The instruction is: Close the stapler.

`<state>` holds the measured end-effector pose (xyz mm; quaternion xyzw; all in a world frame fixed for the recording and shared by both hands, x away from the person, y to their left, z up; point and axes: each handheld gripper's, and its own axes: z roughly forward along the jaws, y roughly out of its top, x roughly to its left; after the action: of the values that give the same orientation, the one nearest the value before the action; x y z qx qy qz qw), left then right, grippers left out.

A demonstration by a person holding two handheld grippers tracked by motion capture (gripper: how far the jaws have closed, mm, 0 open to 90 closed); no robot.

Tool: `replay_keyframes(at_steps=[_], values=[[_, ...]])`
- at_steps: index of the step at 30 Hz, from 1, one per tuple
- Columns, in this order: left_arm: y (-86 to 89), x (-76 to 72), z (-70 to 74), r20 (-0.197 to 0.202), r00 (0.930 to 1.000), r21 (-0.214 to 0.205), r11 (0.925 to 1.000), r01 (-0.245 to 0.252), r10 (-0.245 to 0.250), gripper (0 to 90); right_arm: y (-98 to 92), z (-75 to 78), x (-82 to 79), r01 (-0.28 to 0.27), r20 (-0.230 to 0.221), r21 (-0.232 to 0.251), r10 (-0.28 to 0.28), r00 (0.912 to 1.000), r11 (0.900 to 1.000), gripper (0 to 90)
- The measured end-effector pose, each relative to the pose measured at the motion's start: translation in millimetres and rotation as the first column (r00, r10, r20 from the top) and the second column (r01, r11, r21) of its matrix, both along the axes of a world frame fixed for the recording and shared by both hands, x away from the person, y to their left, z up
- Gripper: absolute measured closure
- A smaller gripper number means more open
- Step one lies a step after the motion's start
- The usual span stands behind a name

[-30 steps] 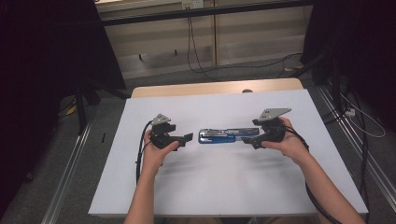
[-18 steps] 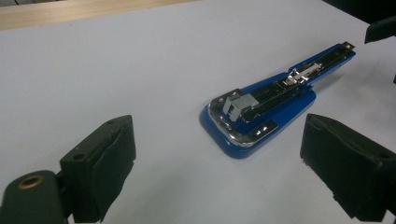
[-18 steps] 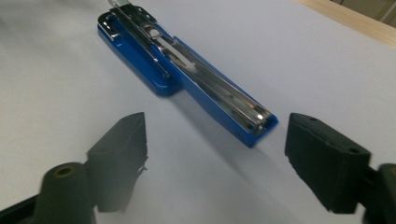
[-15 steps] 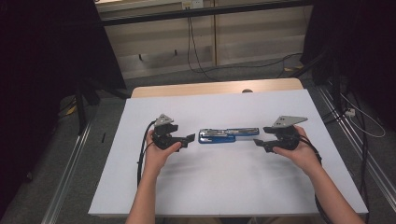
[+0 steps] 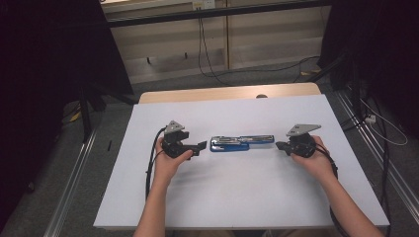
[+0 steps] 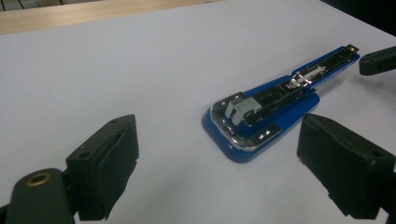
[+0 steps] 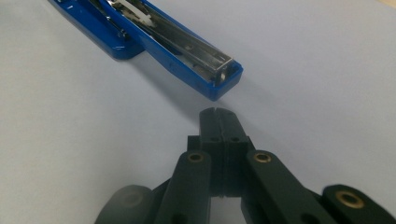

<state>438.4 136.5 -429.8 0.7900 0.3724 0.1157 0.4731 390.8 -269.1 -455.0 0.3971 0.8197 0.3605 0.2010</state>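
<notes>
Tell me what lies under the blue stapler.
The blue stapler, swung open flat, rests straight on the white table. Nothing pokes out along its edges; the patch beneath its base is covered.

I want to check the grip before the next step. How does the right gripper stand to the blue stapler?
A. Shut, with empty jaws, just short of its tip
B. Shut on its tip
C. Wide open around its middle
A: in the right gripper view the right gripper has its jaws pressed together with nothing between them, and bare table separates them from the tip of the blue stapler.

Left claw [image 5: 201, 146] agape, right claw [image 5: 278, 145] closed
</notes>
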Motion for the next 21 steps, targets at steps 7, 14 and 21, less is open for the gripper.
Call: replay_keyframes(at_steps=[7,14,21], values=[[1.8,1.5,-0.5,0.004,1.0000,0.012,0.9999,0.002,-0.002,12.8,5.5,-5.0,8.5,0.002,-0.023,-0.009,-0.002,0.9997,1.0000,90.0],[-1.2,2.6,-3.5,-0.006,1.0000,0.013,0.9999,0.003,-0.003,12.8,6.5,-6.6,11.0,-0.007,-0.026,-0.002,0.007,0.9996,1.0000,90.0],[-18.6,0.4,-11.8,0.016,0.9979,0.074,0.9954,0.061,-0.062,64.7,5.5,-5.7,11.5,0.000,-0.024,0.002,0.001,0.9997,1.0000,90.0]])
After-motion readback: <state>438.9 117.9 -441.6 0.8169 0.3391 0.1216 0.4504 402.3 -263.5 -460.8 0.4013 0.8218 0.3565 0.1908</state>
